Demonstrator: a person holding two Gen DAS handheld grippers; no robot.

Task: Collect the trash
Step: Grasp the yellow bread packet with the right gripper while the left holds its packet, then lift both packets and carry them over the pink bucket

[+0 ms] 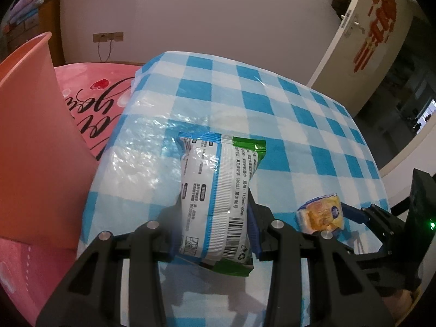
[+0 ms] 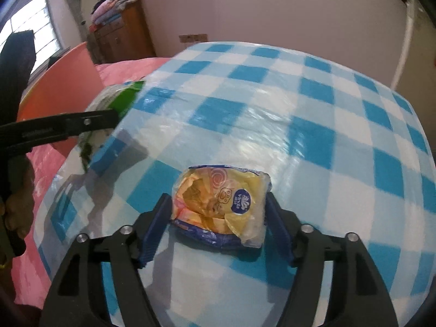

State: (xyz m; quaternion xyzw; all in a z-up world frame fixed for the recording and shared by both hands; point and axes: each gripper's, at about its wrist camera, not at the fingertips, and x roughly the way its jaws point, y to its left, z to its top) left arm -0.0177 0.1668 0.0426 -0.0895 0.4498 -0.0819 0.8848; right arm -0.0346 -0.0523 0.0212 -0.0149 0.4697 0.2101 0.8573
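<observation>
My left gripper (image 1: 214, 218) is shut on a white and green snack packet (image 1: 218, 190), held upright above the table's left side. From the right wrist view that packet (image 2: 114, 98) shows beyond the black left gripper arm (image 2: 68, 128). A yellow tissue packet (image 2: 220, 204) lies on the checked cloth between the blue pads (image 2: 155, 229) of my right gripper (image 2: 218, 199). The pads stand close along both of its sides and the jaws are wide. In the left wrist view the tissue packet (image 1: 321, 212) sits low right, with a blue right finger (image 1: 351, 212) beside it.
A pink bin (image 1: 35, 136) stands left of the table, near the held snack packet, and shows too as the bin (image 2: 68, 81). The table has a blue checked plastic cloth (image 1: 299, 109). A pink bedspread (image 1: 90, 103) lies behind, with a wooden dresser (image 2: 122, 35) and a white door (image 1: 368, 41).
</observation>
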